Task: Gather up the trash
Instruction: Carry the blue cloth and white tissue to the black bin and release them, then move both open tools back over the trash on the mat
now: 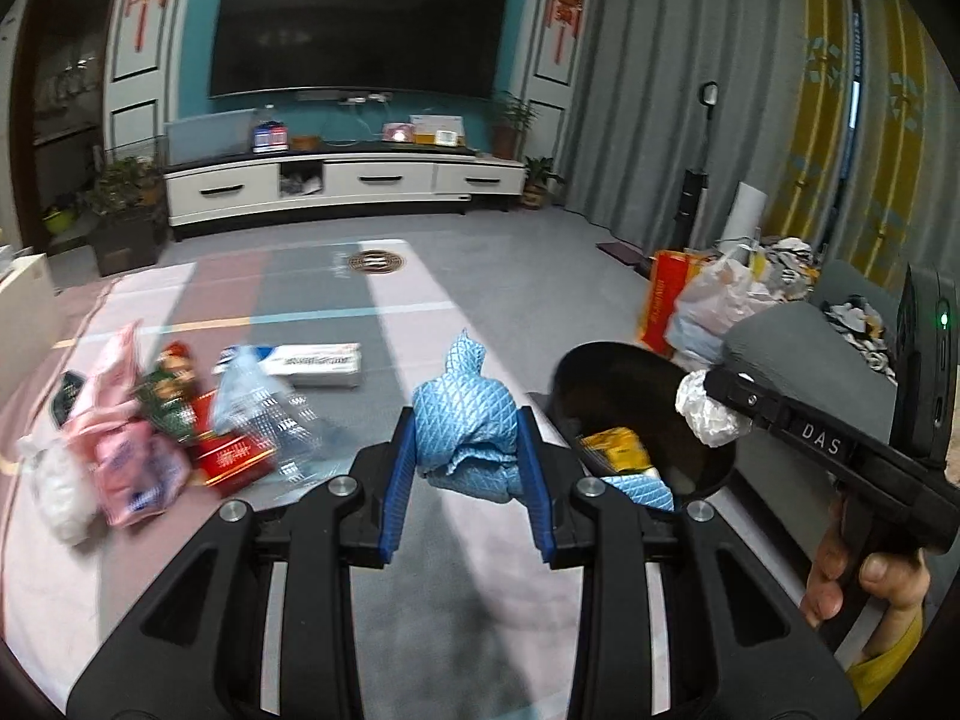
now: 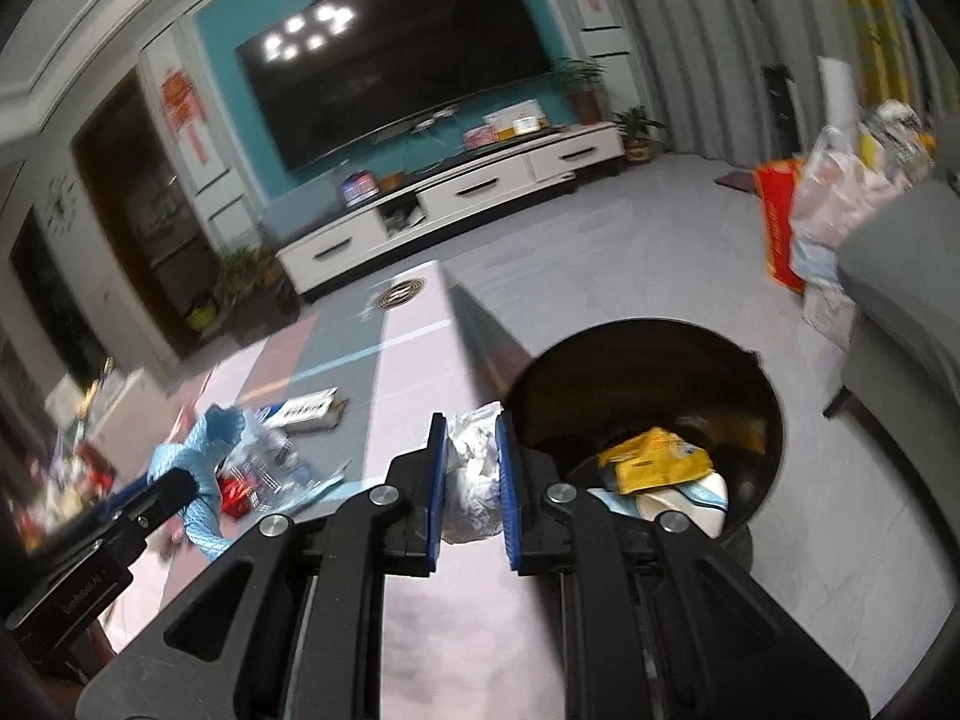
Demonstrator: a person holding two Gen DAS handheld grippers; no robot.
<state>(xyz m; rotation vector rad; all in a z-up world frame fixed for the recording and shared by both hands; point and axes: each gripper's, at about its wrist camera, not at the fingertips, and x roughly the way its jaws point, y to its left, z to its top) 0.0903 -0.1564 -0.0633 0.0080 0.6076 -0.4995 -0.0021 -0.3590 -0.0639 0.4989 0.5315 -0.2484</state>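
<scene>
Trash rides in both our grippers: the left gripper (image 1: 465, 450) clamps a blue cloth wad (image 1: 465, 420), the right gripper (image 2: 474, 474) a white crumpled wad (image 2: 474, 471). Next, we judge, both release over the black bin (image 2: 774, 396).

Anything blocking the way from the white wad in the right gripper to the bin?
Nothing visible. The right gripper holds the white wad at the table's edge; the open black bin sits just beyond, mouth uncovered.
</scene>
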